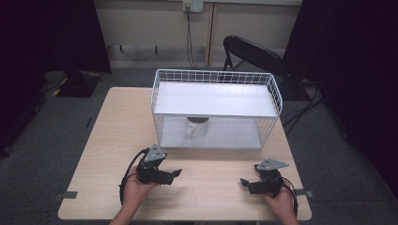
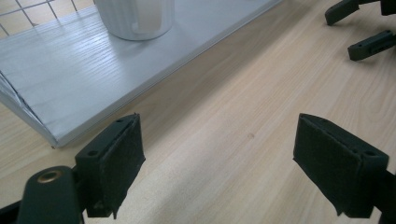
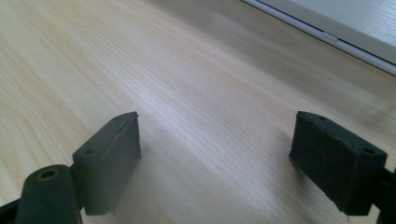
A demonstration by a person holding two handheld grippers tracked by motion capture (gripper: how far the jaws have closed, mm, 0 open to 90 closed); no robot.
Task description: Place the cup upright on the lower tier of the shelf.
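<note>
Grey carpet and dark curtains frame the pale wooden table (image 1: 117, 140) I am working over, with a black folding chair (image 1: 253, 54) and a wall socket cable behind it. On the far half of the table stands a white wire rack (image 1: 216, 110) with two white wood-grain shelves, and on its lower shelf, left of centre, sits a white mug (image 1: 195, 128) under the upper board. From above I see my left gripper (image 1: 174, 174) held by my left hand (image 1: 136, 190) near the front edge, jaws pointing right, and my right gripper (image 1: 244, 183) in my right hand (image 1: 280, 201), jaws pointing left; the two are well apart, both resting low over bare wood. The left gripper view brings the mug (image 2: 137, 18) close: a ribbed white wall, cut off at the top, so its rim is hidden, standing on the lower shelf (image 2: 93, 79), whose front edge runs diagonally just ahead of my jaws; the other gripper's tips show at the upper right corner. The right gripper view gives me bare grain and a strip of the rack's base (image 3: 336, 23) in the upper right corner. Both pairs of jaws stand spread wide, holding nothing. I cannot tell whether either gripper touches the table.
</note>
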